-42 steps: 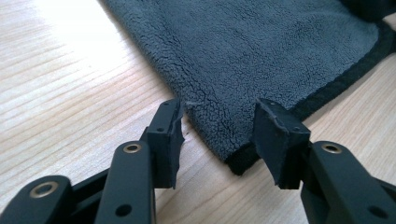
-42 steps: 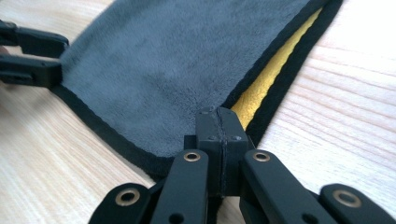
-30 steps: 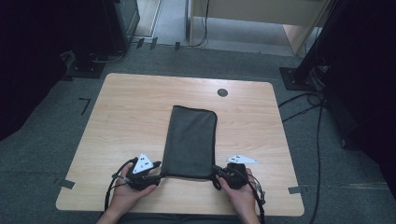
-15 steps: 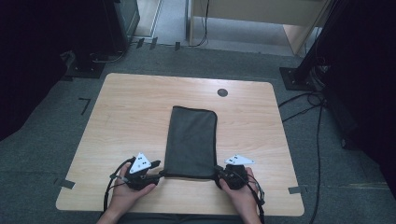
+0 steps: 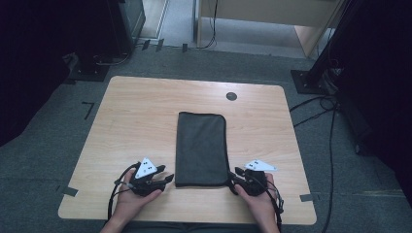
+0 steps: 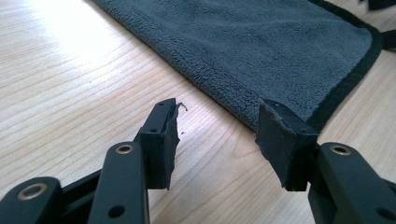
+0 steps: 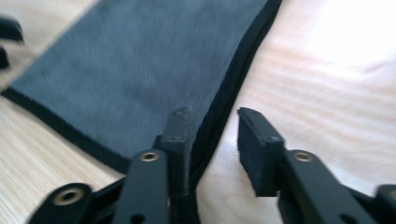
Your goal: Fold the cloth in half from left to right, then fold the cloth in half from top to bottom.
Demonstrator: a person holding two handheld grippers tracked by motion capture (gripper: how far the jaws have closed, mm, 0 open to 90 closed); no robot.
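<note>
While its jaws have just been opening and now stand apart, the right gripper [image 5: 236, 175] sits at the cloth's [image 5: 201, 148] near right corner, the black hem between the jaws but unpinched. The left gripper [image 5: 166, 178], jaws apart and empty, lies just beside the near left corner. The cloth lies folded flat on the table [image 5: 136, 116].

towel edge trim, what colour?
Black, around the dark grey towel; clearest in the left gripper view.
</note>
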